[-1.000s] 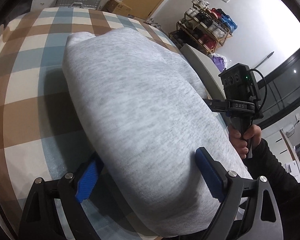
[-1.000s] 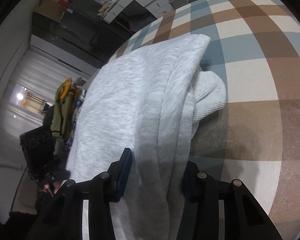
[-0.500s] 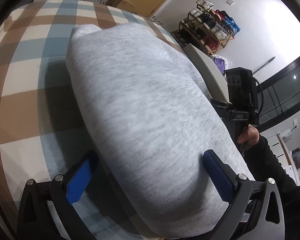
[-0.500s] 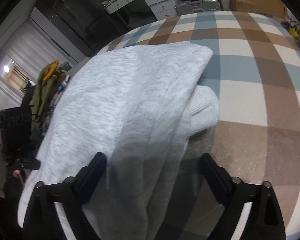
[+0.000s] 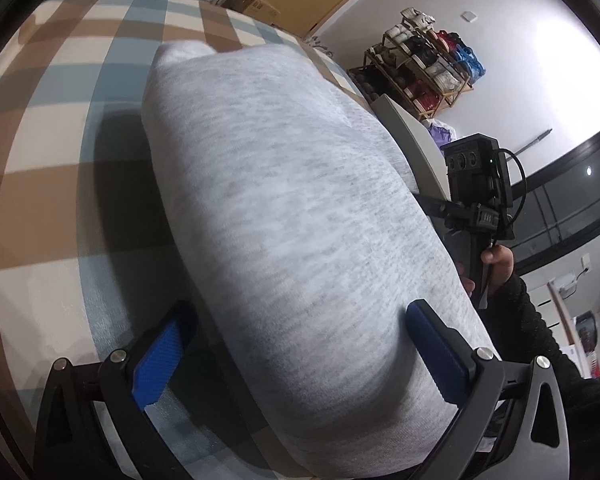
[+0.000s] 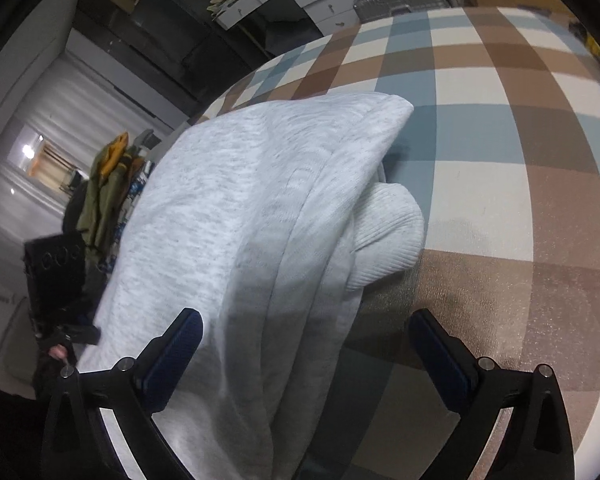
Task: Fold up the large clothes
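The folded grey sweatshirt [image 5: 300, 216] lay on the checked bed cover [image 6: 500, 152]. Both the left gripper [image 5: 296, 344] and right gripper [image 6: 308, 348] were spread wide around it, jaws gripping nothing.

**Support Surface: Checked Bed Cover**

The checked bed cover [image 6: 500, 140], patterned in brown, blue and cream squares, carries one item: a folded light grey sweatshirt [image 5: 292, 220], lying directly on it. A ribbed cuff [image 6: 392, 236] protrudes from the fold.

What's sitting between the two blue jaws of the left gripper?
The folded grey sweater, lying on the checked blanket; the left wrist view shows the left gripper's open jaws straddling its near end.
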Available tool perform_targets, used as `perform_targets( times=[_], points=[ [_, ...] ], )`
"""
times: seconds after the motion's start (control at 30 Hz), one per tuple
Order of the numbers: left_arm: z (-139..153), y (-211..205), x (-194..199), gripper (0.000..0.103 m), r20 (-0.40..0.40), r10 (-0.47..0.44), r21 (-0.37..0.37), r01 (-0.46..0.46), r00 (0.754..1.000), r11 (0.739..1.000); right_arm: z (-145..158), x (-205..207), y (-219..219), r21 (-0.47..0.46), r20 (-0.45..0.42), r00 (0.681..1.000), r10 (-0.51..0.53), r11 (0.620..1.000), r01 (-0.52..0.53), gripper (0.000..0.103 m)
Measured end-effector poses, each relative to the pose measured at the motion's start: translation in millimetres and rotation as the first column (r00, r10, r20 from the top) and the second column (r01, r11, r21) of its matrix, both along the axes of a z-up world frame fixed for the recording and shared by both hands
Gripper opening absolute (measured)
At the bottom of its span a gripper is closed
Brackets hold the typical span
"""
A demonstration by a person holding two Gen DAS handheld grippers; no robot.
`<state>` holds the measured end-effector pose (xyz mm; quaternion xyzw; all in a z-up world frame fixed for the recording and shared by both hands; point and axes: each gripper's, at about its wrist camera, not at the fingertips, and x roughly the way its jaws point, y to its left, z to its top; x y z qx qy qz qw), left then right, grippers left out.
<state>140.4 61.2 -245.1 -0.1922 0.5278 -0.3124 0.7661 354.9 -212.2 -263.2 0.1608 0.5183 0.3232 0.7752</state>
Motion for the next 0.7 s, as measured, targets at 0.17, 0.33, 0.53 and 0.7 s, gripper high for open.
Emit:
perform_targets(
  times=[0.17, 0.33, 0.53, 0.7],
  points=[
    [-3.5, 3.2, 1.7, 0.102, -0.029, 0.019, -0.021, -0.02, 0.999, 1.0, -2.4, -0.5, 1.4, 0.021, -0.023, 0.998, 0.061, 0.998, -0.061, 0.081],
    [-10.5, 3.2, 6.9, 0.099, -0.092, -0.002, -0.061, -0.004, 0.996, 0.998, -18.1, -1.6, 4.8, 0.12, -0.122, 0.987, 0.109, 0.988, -0.094, 0.046],
    [-4.2, 0.3, 10.3, 0.086, -0.076, -0.016, -0.064, 0.011, 0.997, 0.998, -20.2, -2.8, 5.0, 0.179, -0.103, 0.988, 0.116, 0.979, -0.096, 0.036],
    [13.9, -3.4, 3.9, 0.079, -0.041, -0.025, -0.036, 0.023, 0.999, 0.999, 6.6, -19.9, 9.0, 0.177, -0.002, 0.995, 0.104, 0.979, -0.102, 0.027]
  ],
)
